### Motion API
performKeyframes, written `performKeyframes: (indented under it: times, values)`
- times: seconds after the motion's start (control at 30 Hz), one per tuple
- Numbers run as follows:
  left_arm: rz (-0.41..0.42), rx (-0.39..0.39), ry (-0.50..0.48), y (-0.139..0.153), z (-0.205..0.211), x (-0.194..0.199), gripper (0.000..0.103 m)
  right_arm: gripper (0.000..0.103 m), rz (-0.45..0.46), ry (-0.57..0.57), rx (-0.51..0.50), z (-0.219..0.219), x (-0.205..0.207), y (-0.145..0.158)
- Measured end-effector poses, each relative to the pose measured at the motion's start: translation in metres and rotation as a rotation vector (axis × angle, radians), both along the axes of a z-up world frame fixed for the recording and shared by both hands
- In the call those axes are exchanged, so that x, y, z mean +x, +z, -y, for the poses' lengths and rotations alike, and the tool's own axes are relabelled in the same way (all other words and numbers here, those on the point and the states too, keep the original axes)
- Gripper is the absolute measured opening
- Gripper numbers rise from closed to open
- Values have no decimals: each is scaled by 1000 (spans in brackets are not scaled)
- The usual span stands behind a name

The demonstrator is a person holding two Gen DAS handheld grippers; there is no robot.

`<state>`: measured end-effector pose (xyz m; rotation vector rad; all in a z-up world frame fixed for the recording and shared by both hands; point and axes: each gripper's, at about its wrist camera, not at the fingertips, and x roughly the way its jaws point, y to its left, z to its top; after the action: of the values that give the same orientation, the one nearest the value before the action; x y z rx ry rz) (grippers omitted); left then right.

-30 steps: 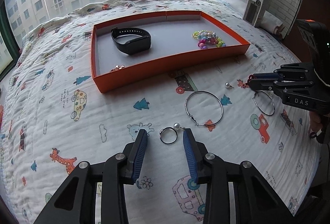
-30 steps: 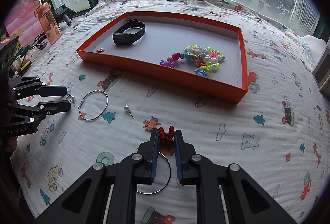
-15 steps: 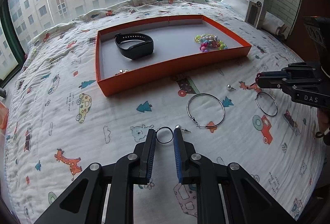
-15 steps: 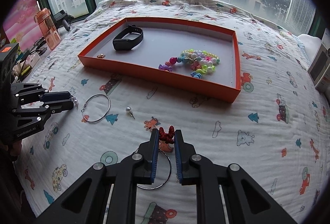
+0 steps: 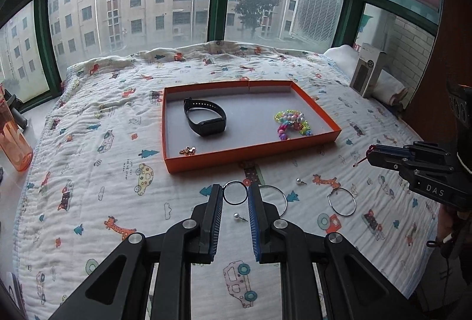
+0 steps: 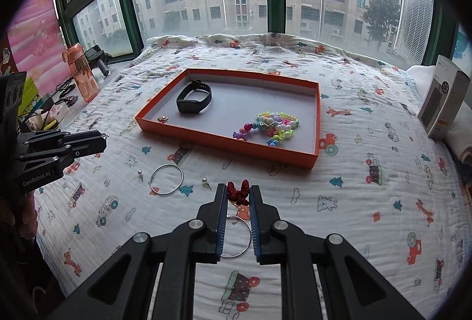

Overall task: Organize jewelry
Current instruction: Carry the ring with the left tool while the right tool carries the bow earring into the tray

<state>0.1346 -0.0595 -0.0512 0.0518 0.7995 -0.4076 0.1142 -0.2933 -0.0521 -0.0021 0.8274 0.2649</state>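
My left gripper point(image 5: 235, 197) is shut on a small dark ring point(image 5: 235, 193) and holds it above the quilt, in front of the orange tray point(image 5: 250, 151). My right gripper point(image 6: 238, 193) is shut on a red knotted piece point(image 6: 237, 193), also lifted. The tray holds a black wristband point(image 5: 205, 120), a colourful bead bracelet point(image 5: 292, 123) and a small gold piece point(image 5: 188, 151). On the quilt lie two large hoops point(image 5: 342, 202) point(image 6: 165, 179) and two pearl studs point(image 5: 299, 181) point(image 5: 237, 216). The right gripper also shows in the left wrist view point(image 5: 368, 156).
An orange water bottle point(image 6: 81, 72) and cables stand on the sill at the left. A grey box point(image 6: 444, 101) and rolled towels sit at the right. Windows run behind the bed.
My left gripper closed on the small ring and lifted it off the quilt, leaving the pearl stud behind. My right gripper rose with the red piece still held.
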Motion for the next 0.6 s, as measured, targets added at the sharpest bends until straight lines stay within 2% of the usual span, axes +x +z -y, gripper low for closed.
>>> performKeyframes:
  times: [0.37,0.6]
  values:
    - [38,-30,44,29,5,3,19,17,77,-37,8,2,0,25]
    - [21,-27,83,25,5,46,19,17,92,-62,15,12,24,27]
